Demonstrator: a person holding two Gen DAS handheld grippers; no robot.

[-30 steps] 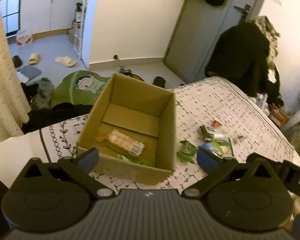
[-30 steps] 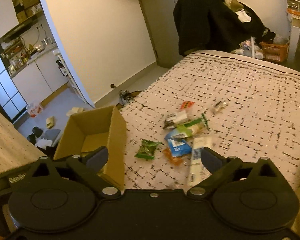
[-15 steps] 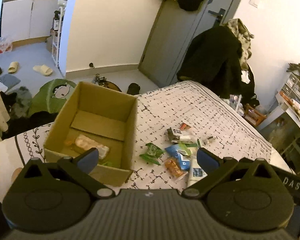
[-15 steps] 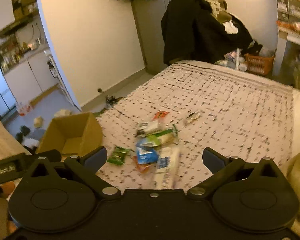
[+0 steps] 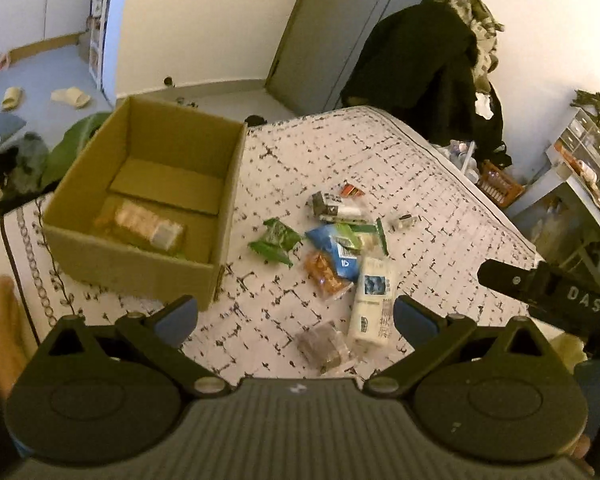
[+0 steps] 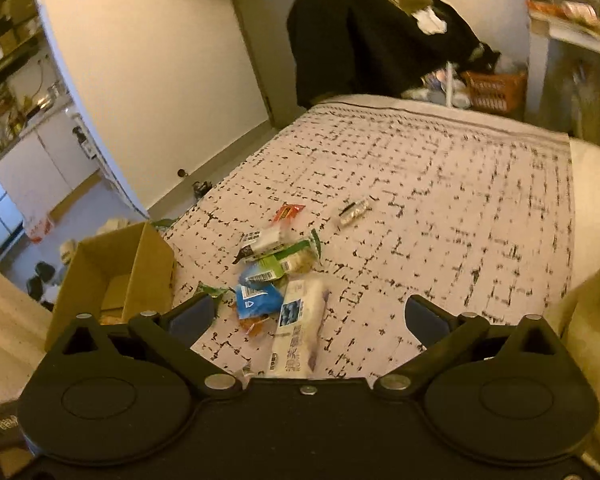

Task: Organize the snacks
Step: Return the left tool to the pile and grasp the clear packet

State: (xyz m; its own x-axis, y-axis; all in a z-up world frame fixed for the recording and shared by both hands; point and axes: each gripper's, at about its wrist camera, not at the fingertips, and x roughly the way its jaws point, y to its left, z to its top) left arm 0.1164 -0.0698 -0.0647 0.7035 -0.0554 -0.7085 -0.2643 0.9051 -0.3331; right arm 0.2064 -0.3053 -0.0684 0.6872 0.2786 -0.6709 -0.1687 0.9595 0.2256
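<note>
Two grippers hover with jaws spread wide and empty: the left gripper (image 5: pixel 296 318) at the bottom of its frame, the right gripper (image 6: pixel 308 314) likewise. Snack packets (image 5: pixel 340 248) lie scattered mid-frame on the patterned bedspread (image 5: pixel 420 184). At left, an open cardboard box (image 5: pixel 140 256) holds a cracker pack (image 5: pixel 148 226).

Cream walls (image 5: pixel 204 20), grey door (image 5: pixel 340 28) w/ dark coats (image 5: pixel 424 68), patterned bedspread (image 6: pixel 440 184), kitchen cabinets (image 5: pixel 24 4) beyond.
</note>
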